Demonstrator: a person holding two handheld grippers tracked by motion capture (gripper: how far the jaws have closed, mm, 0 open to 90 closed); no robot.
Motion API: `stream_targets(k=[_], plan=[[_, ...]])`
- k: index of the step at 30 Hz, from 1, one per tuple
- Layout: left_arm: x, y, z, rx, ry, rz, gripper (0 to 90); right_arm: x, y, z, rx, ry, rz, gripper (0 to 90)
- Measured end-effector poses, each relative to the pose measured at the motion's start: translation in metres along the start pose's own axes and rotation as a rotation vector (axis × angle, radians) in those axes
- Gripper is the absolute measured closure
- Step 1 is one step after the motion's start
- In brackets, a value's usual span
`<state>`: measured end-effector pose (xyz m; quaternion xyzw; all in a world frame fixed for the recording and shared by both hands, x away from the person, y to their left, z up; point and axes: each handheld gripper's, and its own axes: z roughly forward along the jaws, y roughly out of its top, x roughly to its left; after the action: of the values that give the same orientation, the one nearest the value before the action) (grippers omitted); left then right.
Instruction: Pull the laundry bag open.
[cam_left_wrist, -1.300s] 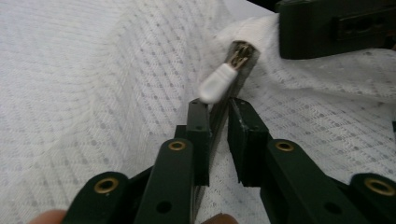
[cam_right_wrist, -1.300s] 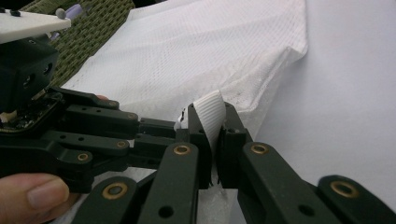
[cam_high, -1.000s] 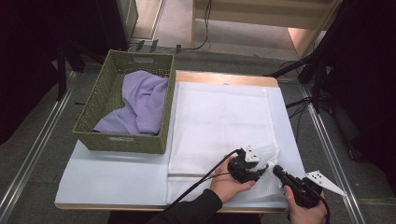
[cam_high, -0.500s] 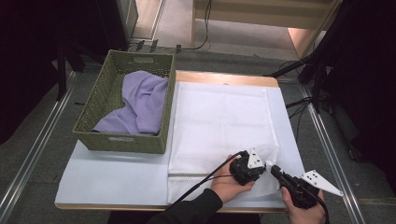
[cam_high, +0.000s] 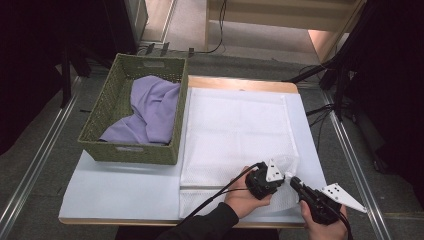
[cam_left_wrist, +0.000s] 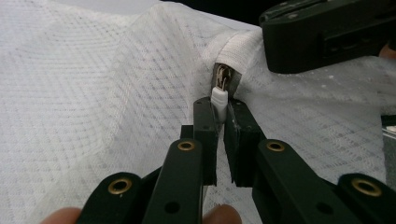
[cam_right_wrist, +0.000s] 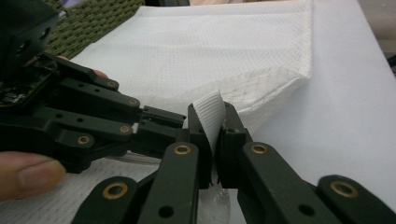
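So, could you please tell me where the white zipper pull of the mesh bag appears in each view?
High view: too small to make out; it sits where the left tool meets the mesh bag at its near right corner.
Left gripper view: zipper pull centre, pinched between the jaws.
Right gripper view: hidden behind the left tool, left of centre.
Shared landmark: the white fabric tab at the bag's corner.
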<state>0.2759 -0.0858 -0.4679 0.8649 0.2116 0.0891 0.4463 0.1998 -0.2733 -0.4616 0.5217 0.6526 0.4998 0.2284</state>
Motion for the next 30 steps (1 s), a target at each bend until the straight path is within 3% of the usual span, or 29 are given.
stream_targets(k=[2, 5, 9, 11, 12, 13, 15, 17, 18, 20, 21, 24, 30], plan=[[0.0, 0.001, -0.001, -0.004, -0.007, -0.001, 84.3, 0.0, 0.0, -0.001, -0.01, 0.008, -0.004, 88.1], [0.0, 0.001, -0.002, -0.005, -0.012, 0.006, 85.6, -0.003, 0.001, -0.002, -0.007, -0.022, -0.003, 88.0], [-0.003, -0.001, -0.002, -0.006, 0.013, 0.03, 86.8, -0.003, 0.0, -0.001, -0.006, -0.015, 0.009, 87.7], [-0.004, -0.001, -0.003, -0.011, 0.027, 0.038, 87.4, -0.005, -0.001, -0.001, -0.013, 0.003, 0.057, 82.0], [-0.004, -0.002, -0.003, -0.01, 0.027, 0.04, 87.4, -0.005, -0.001, -0.001, -0.013, 0.003, 0.057, 82.0], [-0.004, -0.003, -0.003, -0.014, 0.029, 0.041, 87.5, -0.007, -0.002, 0.002, -0.006, 0.012, 0.1, 75.4], [-0.005, -0.004, -0.002, -0.007, 0.028, 0.047, 87.5, -0.009, -0.003, 0.003, -0.006, 0.011, 0.109, 73.0], [-0.006, -0.006, -0.001, -0.014, 0.026, 0.044, 87.5, -0.01, -0.004, 0.006, -0.009, 0.032, 0.16, 68.9], [-0.007, -0.007, -0.001, -0.016, 0.021, 0.046, 87.5, -0.011, -0.005, 0.009, -0.004, 0.068, 0.214, 67.8], [-0.008, -0.008, 0.001, -0.009, 0.018, 0.052, 87.5, -0.011, -0.006, 0.011, -0.005, 0.083, 0.227, 72.5], [-0.008, -0.008, 0.001, -0.006, 0.016, 0.052, 87.4, -0.01, -0.006, 0.011, -0.004, 0.085, 0.23, 78.7], [-0.007, -0.008, 0.001, -0.007, 0.014, 0.043, 87.3, -0.009, -0.006, 0.01, -0.004, 0.082, 0.217, 83.3], [-0.006, -0.007, -0.001, -0.024, 0.019, 0.034, 85.9, -0.006, -0.004, 0.009, -0.011, 0.079, 0.194, 84.7]])
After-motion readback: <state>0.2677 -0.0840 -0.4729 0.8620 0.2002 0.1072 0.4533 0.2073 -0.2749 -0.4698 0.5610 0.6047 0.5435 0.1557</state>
